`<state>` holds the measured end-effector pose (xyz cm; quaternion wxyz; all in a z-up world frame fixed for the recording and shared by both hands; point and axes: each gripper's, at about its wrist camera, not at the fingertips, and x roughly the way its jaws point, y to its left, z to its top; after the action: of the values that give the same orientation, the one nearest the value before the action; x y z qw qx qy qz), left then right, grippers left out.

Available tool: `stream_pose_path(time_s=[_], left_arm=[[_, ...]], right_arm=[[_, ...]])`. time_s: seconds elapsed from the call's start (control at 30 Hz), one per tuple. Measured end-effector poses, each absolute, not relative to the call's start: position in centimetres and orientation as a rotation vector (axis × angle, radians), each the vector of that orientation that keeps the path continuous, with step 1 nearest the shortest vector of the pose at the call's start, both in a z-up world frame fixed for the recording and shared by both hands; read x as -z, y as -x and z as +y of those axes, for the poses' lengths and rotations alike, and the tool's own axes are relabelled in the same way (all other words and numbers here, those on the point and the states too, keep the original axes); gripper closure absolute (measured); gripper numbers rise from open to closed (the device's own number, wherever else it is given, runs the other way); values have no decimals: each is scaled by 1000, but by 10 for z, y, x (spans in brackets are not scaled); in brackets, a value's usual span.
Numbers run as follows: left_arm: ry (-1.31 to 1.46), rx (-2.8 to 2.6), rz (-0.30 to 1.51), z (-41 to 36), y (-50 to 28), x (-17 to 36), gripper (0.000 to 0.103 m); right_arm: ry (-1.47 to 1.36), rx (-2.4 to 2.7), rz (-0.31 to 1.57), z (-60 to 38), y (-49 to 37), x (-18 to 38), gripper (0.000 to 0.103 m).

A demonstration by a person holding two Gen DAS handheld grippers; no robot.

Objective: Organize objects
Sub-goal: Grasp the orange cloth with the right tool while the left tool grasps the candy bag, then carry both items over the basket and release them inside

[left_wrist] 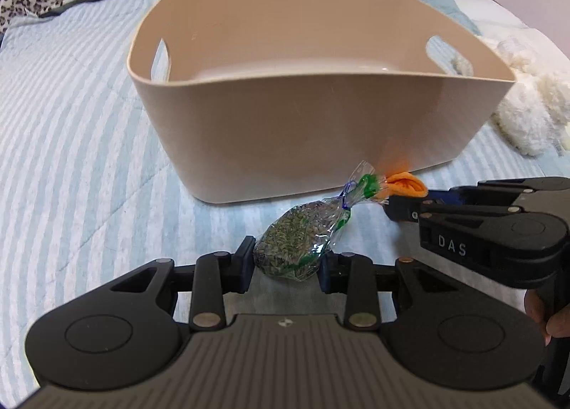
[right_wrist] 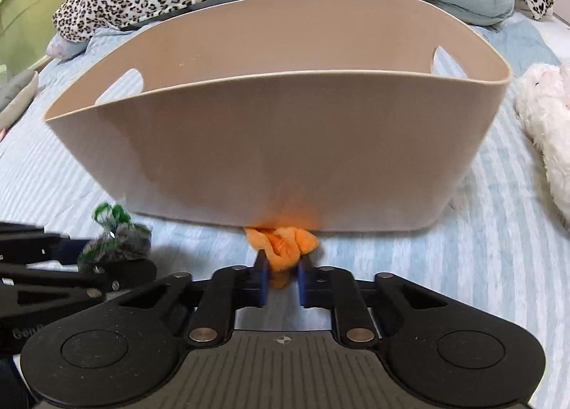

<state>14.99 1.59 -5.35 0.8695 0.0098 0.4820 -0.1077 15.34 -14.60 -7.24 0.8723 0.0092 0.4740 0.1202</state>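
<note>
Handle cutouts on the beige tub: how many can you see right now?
2. One handle cutout in the left end wall of the beige tub, one in the right end wall. Both also show in the right wrist view. None visible in the long walls.

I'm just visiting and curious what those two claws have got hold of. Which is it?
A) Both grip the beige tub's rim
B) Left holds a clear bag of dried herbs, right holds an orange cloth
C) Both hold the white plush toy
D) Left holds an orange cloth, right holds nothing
B: the left claw pinches the clear bag of dried herbs, and the right claw clamps the orange cloth in front of the beige tub.
</note>
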Motion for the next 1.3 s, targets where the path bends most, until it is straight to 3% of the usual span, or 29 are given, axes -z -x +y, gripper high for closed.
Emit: stream_pose_path(time_s=[0.4, 0.77, 1.03, 1.3], left_arm=[[-6, 224, 946, 35, -116, 16, 67], [-2, 237, 809, 35, -105, -29, 67], [2, 220, 735, 29, -133, -54, 67], [-40, 192, 731, 11, -175, -47, 67]], right_arm=[[-4, -273, 912, -165, -123, 41, 99], [28, -286, 730, -181, -98, -23, 99], [9, -271, 613, -191, -118, -66, 99], [4, -243, 607, -190, -156, -64, 99]])
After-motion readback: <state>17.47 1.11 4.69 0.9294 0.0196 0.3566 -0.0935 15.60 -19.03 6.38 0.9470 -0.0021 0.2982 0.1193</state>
